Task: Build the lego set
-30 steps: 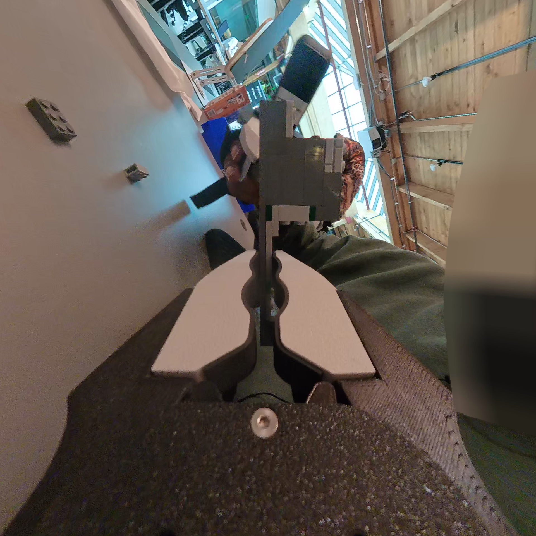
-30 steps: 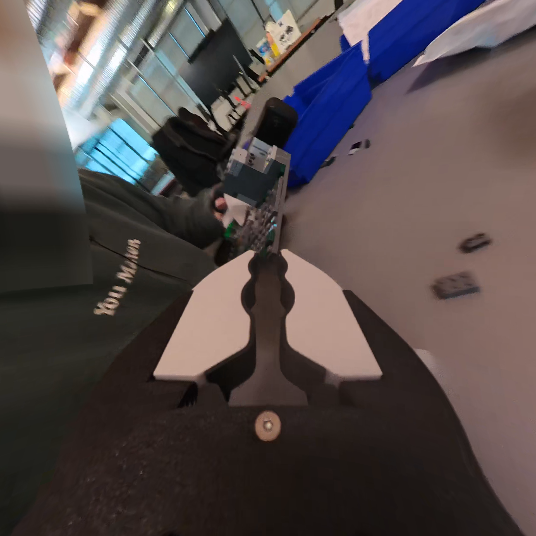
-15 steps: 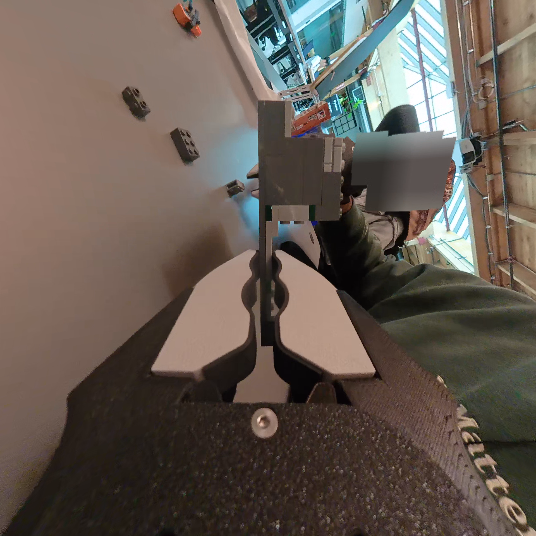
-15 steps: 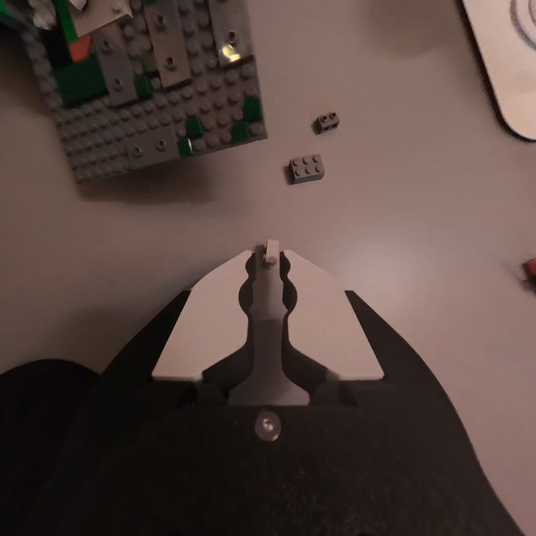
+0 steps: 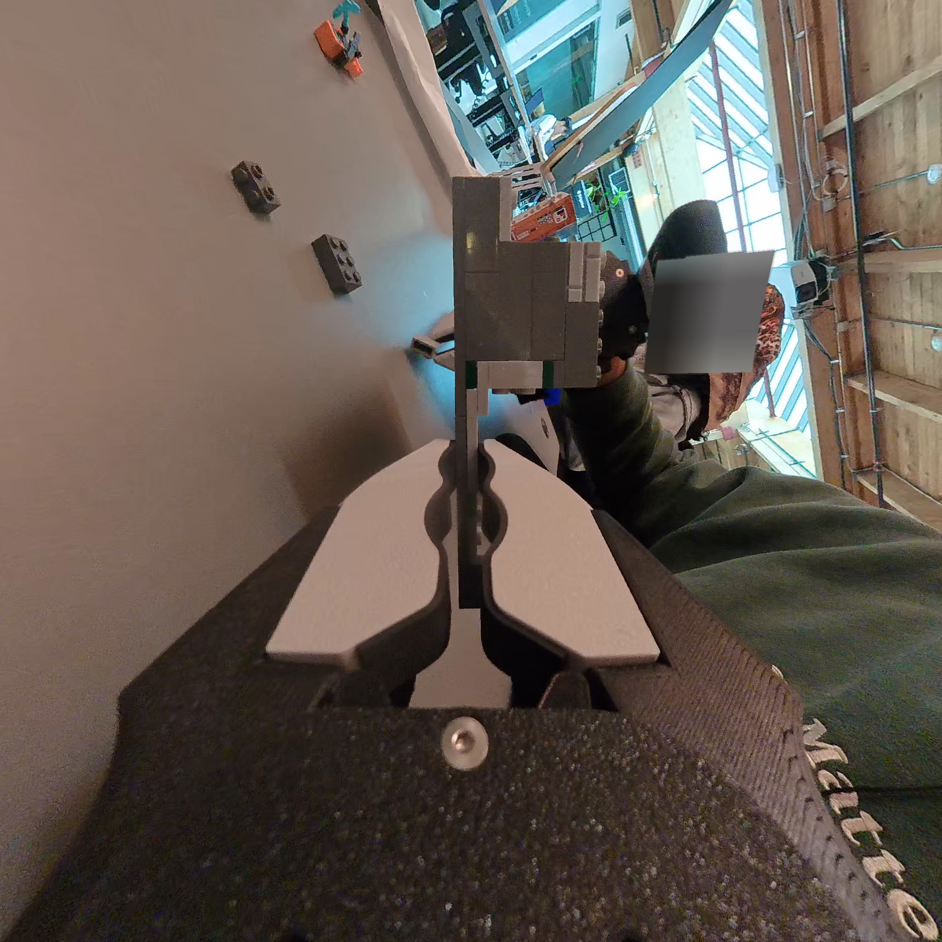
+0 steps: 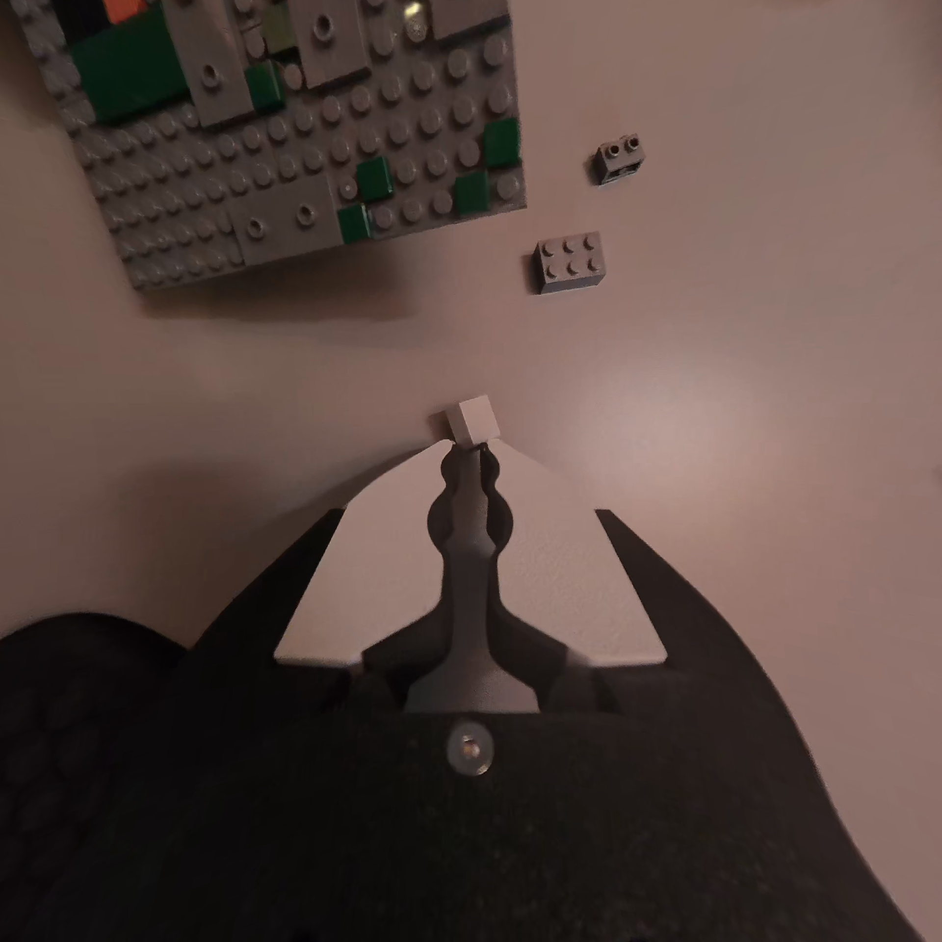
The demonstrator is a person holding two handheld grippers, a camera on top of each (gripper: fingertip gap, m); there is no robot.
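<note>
The left gripper (image 5: 468, 451) was clamped on the grey baseplate's (image 5: 467, 509) edge — the right gripper (image 6: 469, 446) pinched a small light-grey brick (image 6: 471, 420) at its tips.

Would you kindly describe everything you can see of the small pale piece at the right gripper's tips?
The small pale piece is a tiny light grey, cube-like block of smooth plastic, its top face plain, with no stud showing. It is pinched at its near end between the tips of the right gripper and juts forward beyond them. Below it lies the bare grey table; whether it touches the table cannot be told.
</note>
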